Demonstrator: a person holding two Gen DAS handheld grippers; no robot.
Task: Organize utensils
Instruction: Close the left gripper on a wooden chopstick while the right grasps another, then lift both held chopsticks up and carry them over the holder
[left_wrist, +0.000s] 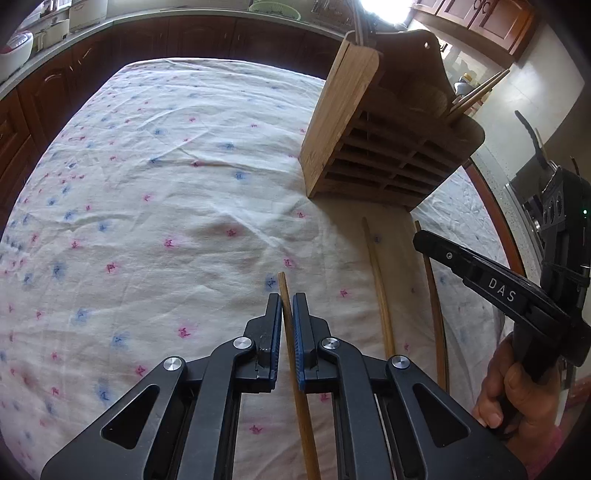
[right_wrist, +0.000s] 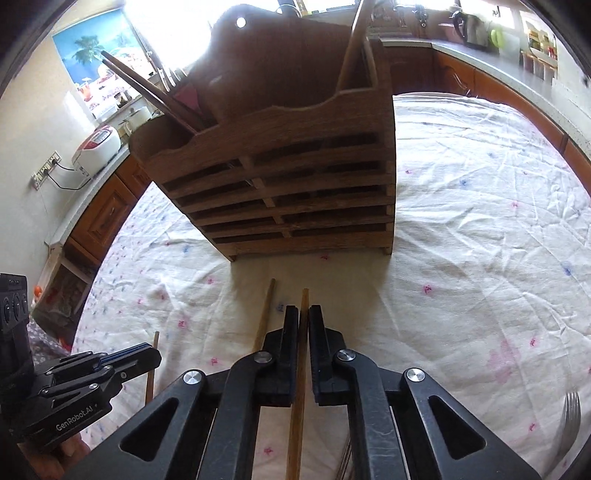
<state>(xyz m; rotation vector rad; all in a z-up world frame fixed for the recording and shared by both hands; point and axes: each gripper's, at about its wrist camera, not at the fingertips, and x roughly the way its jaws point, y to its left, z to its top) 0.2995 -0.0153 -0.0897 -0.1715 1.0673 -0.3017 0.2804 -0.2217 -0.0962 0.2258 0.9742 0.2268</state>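
A wooden utensil holder (left_wrist: 373, 140) (right_wrist: 280, 177) stands on the flowered tablecloth, with chopsticks and utensils sticking up from its compartments. My left gripper (left_wrist: 287, 299) is shut on a light wooden chopstick (left_wrist: 295, 362), low over the cloth. My right gripper (right_wrist: 303, 312) is shut on a darker chopstick (right_wrist: 300, 369), just in front of the holder. Another chopstick (left_wrist: 378, 284) (right_wrist: 264, 317) lies on the cloth between the two grippers. The right gripper (left_wrist: 476, 273) shows in the left wrist view, and the left gripper (right_wrist: 122, 362) shows in the right wrist view.
A metal fork (right_wrist: 570, 417) lies on the cloth at the right. The tablecloth (left_wrist: 147, 206) covers the table. Dark wood cabinets and a counter with a rice cooker (right_wrist: 98, 146) surround the table.
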